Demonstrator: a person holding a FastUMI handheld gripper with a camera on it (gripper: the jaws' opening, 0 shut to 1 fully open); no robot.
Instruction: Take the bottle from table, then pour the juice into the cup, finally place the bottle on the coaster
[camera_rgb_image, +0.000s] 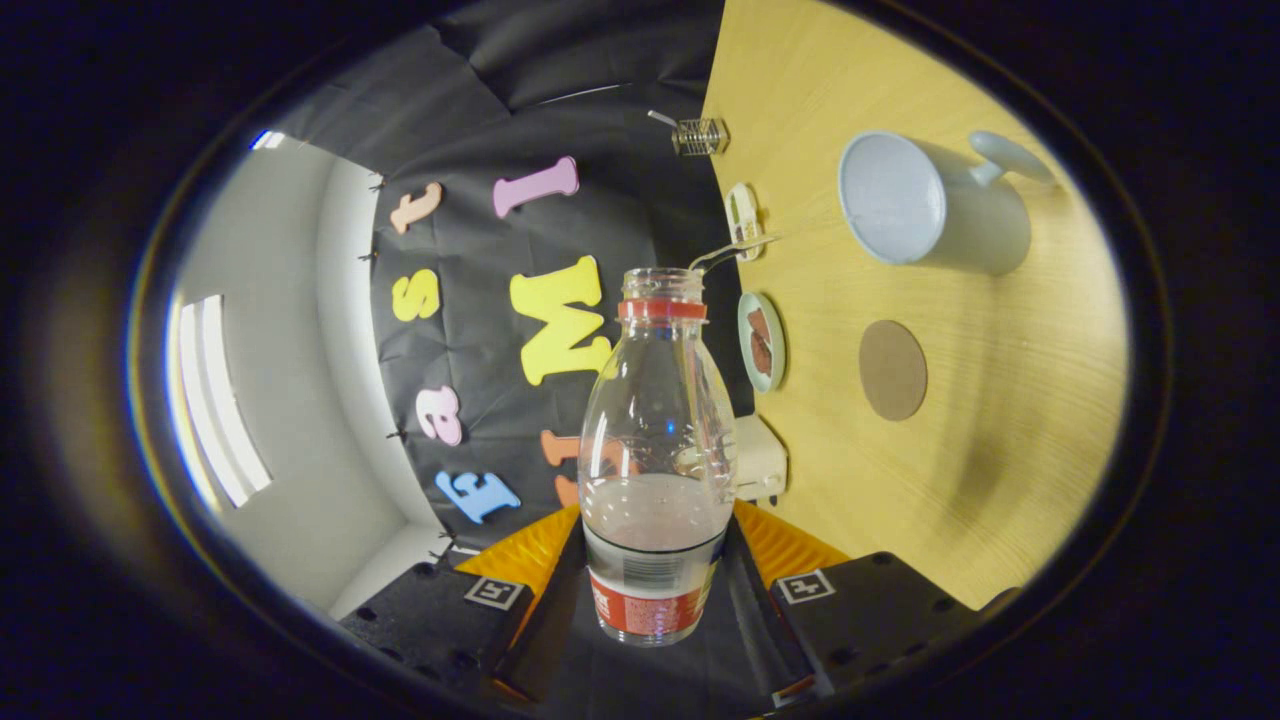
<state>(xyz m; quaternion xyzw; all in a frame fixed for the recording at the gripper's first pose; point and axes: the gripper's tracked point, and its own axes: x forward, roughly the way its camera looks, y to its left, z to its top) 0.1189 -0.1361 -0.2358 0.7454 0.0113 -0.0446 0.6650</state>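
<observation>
Tabletop (1000, 420) tilted; hand-held gripper (655, 590) clamps bottle (655, 450).

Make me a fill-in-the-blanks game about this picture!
1. The hand-held gripper is shut on the ____.
2. The bottle has no ____ on its neck.
3. The round brown coaster lies on the table with ____ on it.
4. The cup has one ____ on its side.

Missing words: bottle; cap; nothing; handle

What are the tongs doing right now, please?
Tongs: shut on the clear plastic bottle with red label and open neck, held between both fingers, tipped sideways relative to the wooden table.
</observation>
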